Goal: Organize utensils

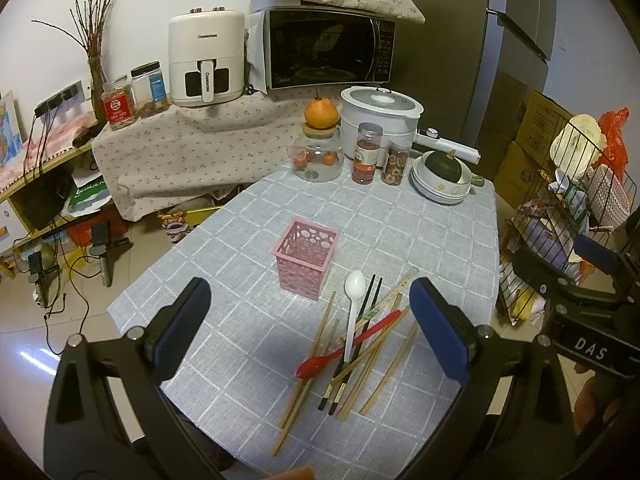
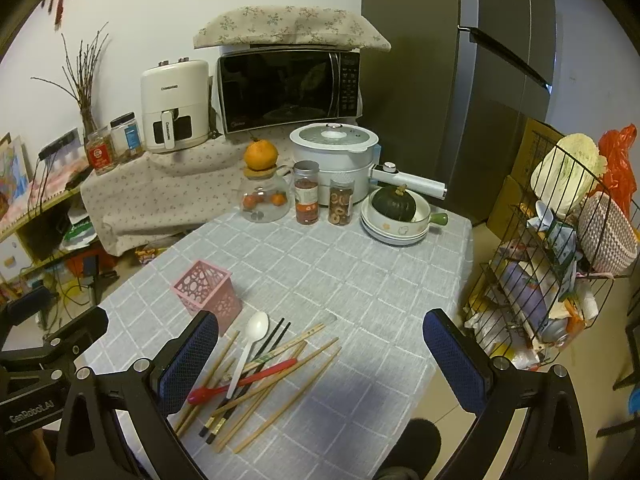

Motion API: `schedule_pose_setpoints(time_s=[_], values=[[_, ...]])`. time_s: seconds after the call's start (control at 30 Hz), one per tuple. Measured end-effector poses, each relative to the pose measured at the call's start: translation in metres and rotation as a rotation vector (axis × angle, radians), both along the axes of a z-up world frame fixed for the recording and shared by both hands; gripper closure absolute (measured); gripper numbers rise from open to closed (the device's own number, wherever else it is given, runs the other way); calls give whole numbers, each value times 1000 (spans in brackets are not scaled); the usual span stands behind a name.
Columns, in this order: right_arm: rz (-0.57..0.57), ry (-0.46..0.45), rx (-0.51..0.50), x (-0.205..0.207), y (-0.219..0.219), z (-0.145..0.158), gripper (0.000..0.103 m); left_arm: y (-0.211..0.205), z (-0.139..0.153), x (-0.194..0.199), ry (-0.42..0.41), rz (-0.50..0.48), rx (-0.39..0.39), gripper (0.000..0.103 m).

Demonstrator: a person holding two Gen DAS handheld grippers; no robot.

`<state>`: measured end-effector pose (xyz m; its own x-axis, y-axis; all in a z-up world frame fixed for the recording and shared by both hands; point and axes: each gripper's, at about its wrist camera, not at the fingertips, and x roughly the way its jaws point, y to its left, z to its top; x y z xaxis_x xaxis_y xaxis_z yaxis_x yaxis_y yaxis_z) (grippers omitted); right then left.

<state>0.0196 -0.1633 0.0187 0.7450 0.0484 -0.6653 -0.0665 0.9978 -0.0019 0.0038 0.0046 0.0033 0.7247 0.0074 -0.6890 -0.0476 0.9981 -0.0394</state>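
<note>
Your left gripper (image 1: 310,328) hangs wide open and empty, with the heap of wooden chopsticks (image 1: 320,344), white plastic spoon (image 1: 352,312) and red spoon (image 1: 348,346) just ahead between its fingers, long axes running away from you. The pink perforated plastic holder (image 1: 306,258) stands beyond. Your right gripper (image 2: 320,360), equally spread and empty, has the heap toward its left finger.

At the table's far edge: glass jar (image 2: 264,204) topped by an orange (image 2: 261,154), two spice jars (image 2: 307,193), white cooker (image 2: 334,152), squash (image 2: 394,204) in stacked bowls (image 2: 394,232).
</note>
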Motion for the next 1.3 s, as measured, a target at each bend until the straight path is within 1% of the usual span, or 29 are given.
schedule_pose_setpoints(time_s=[1.3], values=[[-2, 1, 1, 0, 0, -1, 0, -3, 0, 0, -1, -2, 7, 4]])
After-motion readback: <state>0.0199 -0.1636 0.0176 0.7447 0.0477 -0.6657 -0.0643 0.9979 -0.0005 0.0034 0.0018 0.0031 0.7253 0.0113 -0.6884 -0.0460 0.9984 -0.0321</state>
